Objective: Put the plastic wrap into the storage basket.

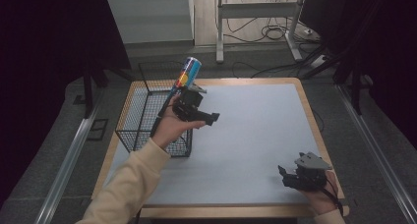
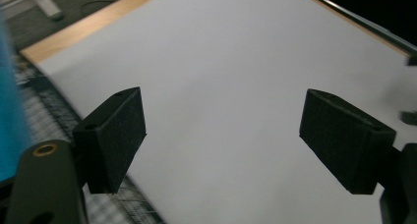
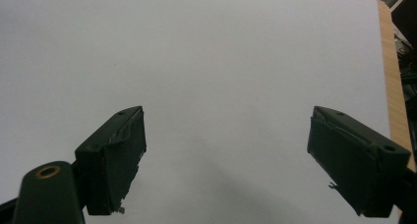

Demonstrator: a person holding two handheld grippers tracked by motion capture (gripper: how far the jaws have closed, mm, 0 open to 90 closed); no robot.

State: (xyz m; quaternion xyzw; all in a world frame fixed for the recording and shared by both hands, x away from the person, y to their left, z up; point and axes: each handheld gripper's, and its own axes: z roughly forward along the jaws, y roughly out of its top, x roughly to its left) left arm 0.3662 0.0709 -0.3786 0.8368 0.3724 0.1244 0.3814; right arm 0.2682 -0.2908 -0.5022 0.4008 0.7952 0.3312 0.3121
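Fingers (image 2: pixel 115 138) of both grippers wide apart, nothing between them.
Left gripper (image 1: pixel 212 118) is held up beside the wire basket (image 1: pixel 135 117) at the worktop's (image 1: pixel 255 130) left edge; a blue can (image 1: pixel 185 77) sticks up tilted just behind it, above the basket. Right gripper (image 1: pixel 282 172) sits low near the front right corner.

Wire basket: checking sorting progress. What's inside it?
The wire basket's visible floor looks bare. A tilted blue can sticks up over its far right corner; the left tool and hand cover the can's lower end.
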